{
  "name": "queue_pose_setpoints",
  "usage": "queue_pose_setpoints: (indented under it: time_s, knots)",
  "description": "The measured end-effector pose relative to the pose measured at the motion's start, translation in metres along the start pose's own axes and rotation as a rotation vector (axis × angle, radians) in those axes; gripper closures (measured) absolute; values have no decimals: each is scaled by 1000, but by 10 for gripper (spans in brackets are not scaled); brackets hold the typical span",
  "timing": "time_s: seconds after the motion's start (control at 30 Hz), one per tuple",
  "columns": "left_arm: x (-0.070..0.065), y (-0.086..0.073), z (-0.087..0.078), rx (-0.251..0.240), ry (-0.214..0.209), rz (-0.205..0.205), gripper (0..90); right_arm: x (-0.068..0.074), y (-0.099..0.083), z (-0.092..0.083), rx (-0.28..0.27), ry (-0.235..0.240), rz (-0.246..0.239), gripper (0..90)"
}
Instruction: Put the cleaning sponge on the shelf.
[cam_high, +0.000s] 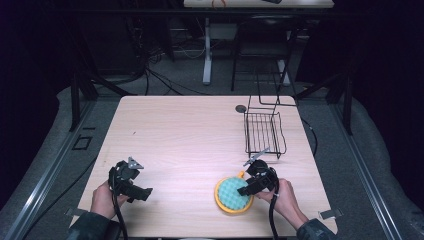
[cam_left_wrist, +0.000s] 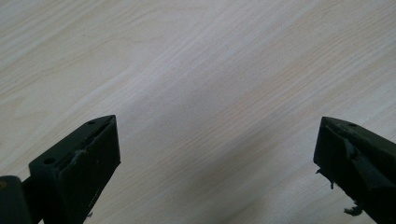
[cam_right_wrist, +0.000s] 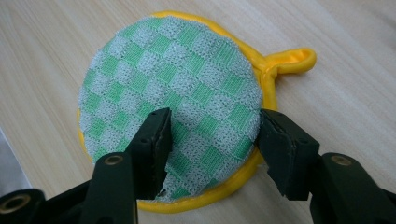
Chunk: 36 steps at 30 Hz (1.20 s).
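Note:
A round scrubbing pad lies flat on the wooden table at the front right. It is green-and-white checked, with a yellow rim and a yellow loop. In the right gripper view the pad sits just ahead of my right gripper, which is open. One jaw rests over the checked face and the other stands at the yellow rim. From above, the right gripper is at the pad's right edge. My left gripper is at the front left, open over bare wood, with nothing between the jaws.
A black wire rack stands on the table's back right, behind the right hand. A small dark round cap sits in the tabletop near the rack's far left corner. Table legs and cables lie on the floor beyond the far edge.

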<state>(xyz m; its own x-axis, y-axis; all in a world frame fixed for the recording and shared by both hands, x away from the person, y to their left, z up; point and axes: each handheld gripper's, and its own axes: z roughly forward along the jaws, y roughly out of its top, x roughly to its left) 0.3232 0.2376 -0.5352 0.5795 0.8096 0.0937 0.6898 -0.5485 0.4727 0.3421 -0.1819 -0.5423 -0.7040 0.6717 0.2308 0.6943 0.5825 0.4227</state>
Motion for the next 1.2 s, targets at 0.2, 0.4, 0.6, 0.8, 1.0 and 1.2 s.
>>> queue_pose_setpoints:
  time_s: [0.2, 0.4, 0.6, 0.8, 1.0, 1.2]
  knots:
    - [0, 0, 0, 4, -2, 3, 10, -3, -3, 2, 2, 11, 29, 507]
    - [0, 0, 1, 9, -3, 4, 14, 0, -4, 1, -2, 1, 48, 606]
    - [0, 0, 1, 12, -3, 7, 17, 4, -6, -1, -12, -16, 34, 752]
    - [0, 0, 1, 14, -3, 8, 18, 7, -6, -3, -52, -36, 12, 840]
    - [0, 0, 1, 13, -6, 9, 19, 10, -5, -15, -103, -31, 23, 851]
    - [0, 0, 1, 13, -6, 9, 19, 13, -5, -28, -152, -43, 0, 853]
